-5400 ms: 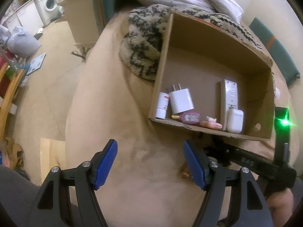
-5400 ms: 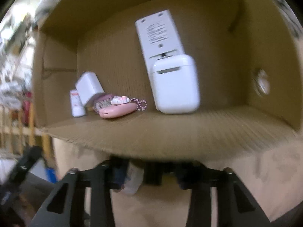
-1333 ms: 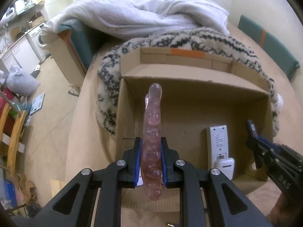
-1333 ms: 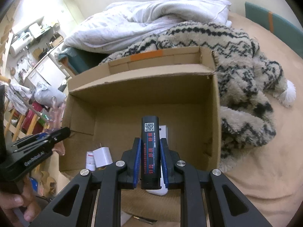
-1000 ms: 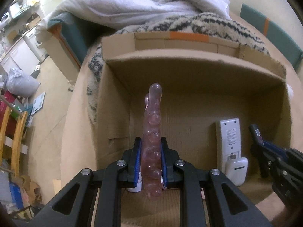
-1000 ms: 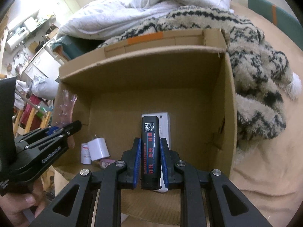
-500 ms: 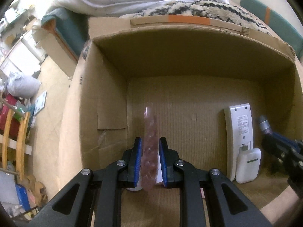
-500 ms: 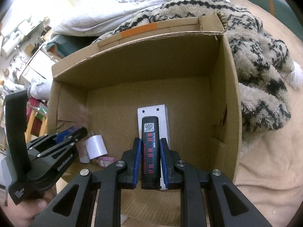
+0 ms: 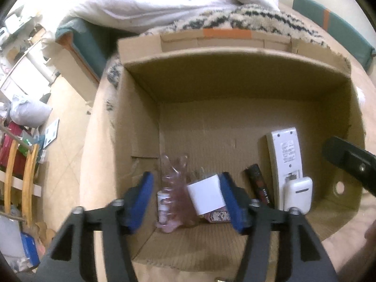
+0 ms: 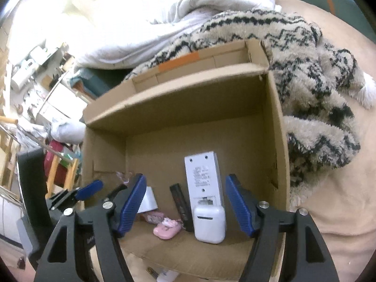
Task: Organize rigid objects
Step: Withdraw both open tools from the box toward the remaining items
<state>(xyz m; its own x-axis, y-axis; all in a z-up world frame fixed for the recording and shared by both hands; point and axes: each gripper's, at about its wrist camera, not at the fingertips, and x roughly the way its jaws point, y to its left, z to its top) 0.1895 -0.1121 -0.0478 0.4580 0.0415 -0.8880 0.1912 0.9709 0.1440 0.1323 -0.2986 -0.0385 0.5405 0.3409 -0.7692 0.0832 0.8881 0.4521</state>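
Note:
An open cardboard box [image 9: 235, 80] [image 10: 188, 108] lies on the bed under both grippers. My left gripper [image 9: 186, 202] hangs over its near left corner, its jaws opening, the pads touching nothing. Below it the clear pink comb-like piece [image 9: 175, 195] rests beside a white charger [image 9: 206, 196] and a small white tube [image 9: 163, 202]. My right gripper [image 10: 185, 205] is also opening and holds nothing. The black stick [image 10: 181, 202] [image 9: 258, 185] lies on the box floor beside the white remote [image 10: 203, 176] and white earbud case [image 10: 210, 223].
A small pink trinket [image 10: 166, 228] lies by the box's front wall. A fluffy black-and-cream blanket [image 10: 317, 70] presses against the back and right of the box, with a white duvet [image 9: 164, 0] behind. The bed edge drops to a cluttered floor [image 9: 58, 117] at left.
Both grippers have gone from shut to open. The pink piece has left the left jaws and the black stick the right jaws; both now lie in the box.

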